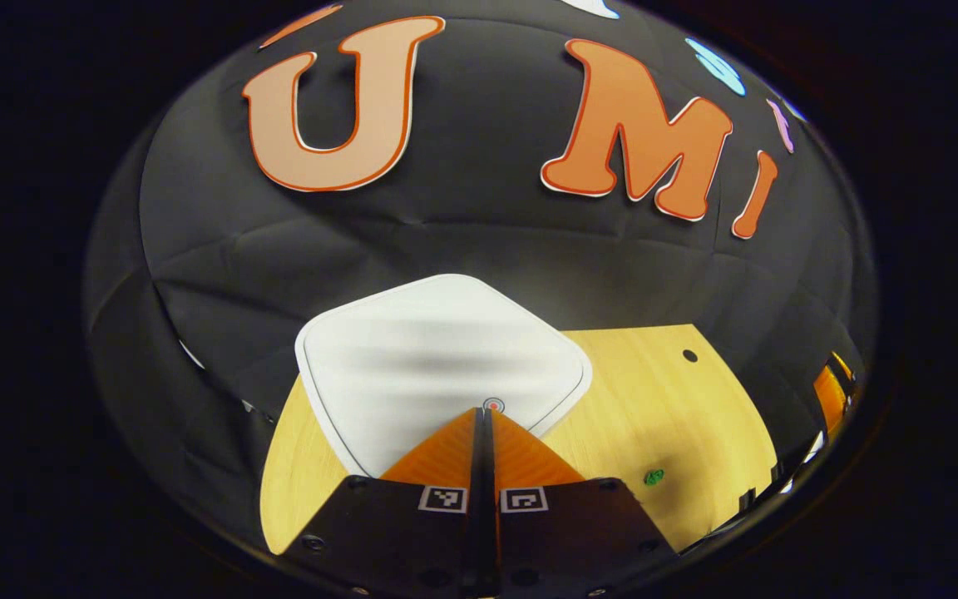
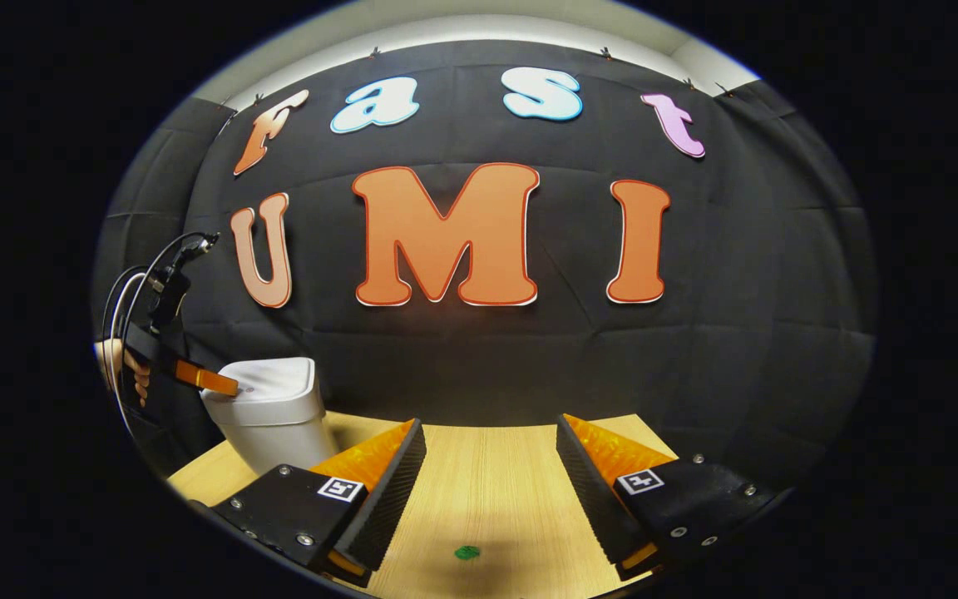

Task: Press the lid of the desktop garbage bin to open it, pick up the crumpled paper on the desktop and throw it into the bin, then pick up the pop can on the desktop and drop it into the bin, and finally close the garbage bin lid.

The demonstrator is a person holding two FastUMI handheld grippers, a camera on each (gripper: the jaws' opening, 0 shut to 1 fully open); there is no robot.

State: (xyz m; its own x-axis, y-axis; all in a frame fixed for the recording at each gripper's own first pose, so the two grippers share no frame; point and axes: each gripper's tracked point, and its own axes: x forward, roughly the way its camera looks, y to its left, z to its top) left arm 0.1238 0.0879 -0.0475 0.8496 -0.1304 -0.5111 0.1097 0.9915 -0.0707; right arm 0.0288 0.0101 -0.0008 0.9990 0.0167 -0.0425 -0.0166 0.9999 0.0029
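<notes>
A white desktop bin (image 2: 267, 416) stands at the back left of the wooden desk, its lid (image 1: 437, 358) down. In the left gripper view my left gripper (image 1: 485, 413) is shut, its tips resting at the lid's near edge beside a small round button (image 1: 493, 405). The right gripper view shows that same left gripper (image 2: 234, 387) reaching over the bin's top, held by a hand (image 2: 125, 366). My right gripper (image 2: 491, 433) hovers open over the desk's middle with nothing between its fingers.
The wooden desk (image 2: 487, 499) carries a small green mark (image 2: 467, 552), also seen as the green mark (image 1: 654, 477) right of the bin. A dark hole (image 1: 689, 356) sits near the desk's far corner. Black cloth wall stands right behind the bin.
</notes>
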